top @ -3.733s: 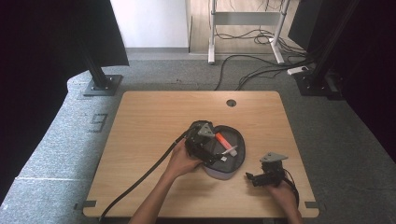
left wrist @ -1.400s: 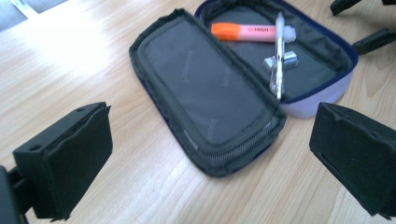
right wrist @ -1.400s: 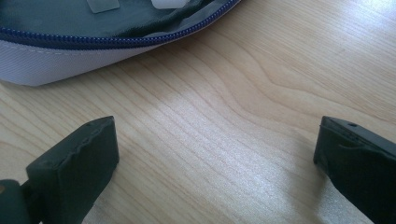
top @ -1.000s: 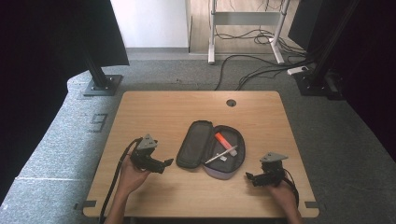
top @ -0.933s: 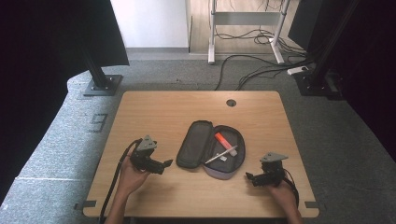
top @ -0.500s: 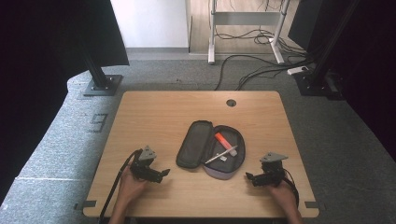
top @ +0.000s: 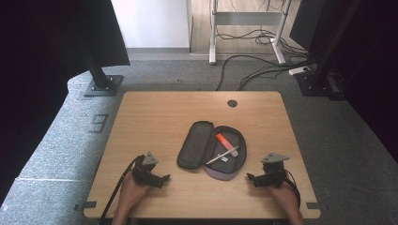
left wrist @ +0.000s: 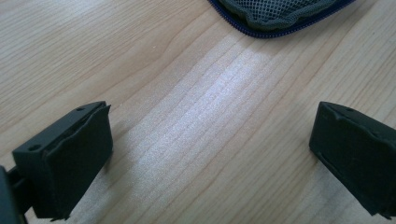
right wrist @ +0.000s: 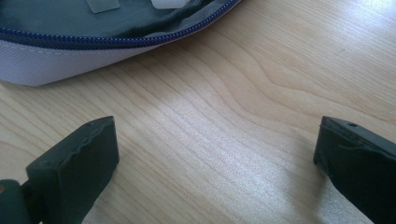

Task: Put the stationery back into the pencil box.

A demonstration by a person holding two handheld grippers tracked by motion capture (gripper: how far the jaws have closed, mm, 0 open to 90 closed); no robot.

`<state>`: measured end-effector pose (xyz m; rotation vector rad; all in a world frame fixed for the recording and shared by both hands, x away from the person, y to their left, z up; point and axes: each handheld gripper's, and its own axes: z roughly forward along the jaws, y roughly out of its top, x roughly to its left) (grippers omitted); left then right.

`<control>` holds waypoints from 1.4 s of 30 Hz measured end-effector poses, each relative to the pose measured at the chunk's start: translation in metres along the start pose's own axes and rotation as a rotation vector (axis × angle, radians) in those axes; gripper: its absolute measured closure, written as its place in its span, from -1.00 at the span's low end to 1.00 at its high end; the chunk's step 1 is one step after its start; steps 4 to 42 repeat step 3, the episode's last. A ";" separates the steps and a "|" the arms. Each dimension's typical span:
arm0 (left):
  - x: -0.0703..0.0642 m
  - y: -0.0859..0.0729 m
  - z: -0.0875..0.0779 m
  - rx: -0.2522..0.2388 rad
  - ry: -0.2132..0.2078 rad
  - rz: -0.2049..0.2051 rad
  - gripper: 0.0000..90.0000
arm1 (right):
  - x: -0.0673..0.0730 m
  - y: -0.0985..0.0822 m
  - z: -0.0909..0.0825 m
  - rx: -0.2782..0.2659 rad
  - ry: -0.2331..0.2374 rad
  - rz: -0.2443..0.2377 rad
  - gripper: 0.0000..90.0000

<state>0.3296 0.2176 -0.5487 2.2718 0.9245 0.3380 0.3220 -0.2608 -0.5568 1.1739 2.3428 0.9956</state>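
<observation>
Light wood desk (top: pixel 159 117) with round cable hole (top: pixel 232 103) at far edge, grey carpet, cables behind, open pouch (top: pixel 212 150) at desk centre holding orange marker (top: pixel 223 140) and pen (top: pixel 222 155), left gripper (top: pixel 162 178) near-left, jaws apart, empty, right gripper (top: pixel 252 178) near-right, jaws apart, empty, no legible writing.

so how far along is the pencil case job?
Done: pencil case lies unzipped and open on the table, with an orange marker and a white pen inside. In hand: nothing; left hand-held gripper and right hand-held gripper rest open beside it. Left, probably: closing and zipping.
</observation>
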 end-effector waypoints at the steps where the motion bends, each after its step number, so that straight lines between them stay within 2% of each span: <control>1: 0.000 0.000 0.000 0.000 0.001 -0.001 -1.00 | 0.000 0.000 0.000 -0.001 0.000 0.001 -1.00; 42: 0.000 0.000 0.000 0.000 0.006 -0.006 -1.00 | 0.000 0.000 0.000 0.000 0.000 0.001 -1.00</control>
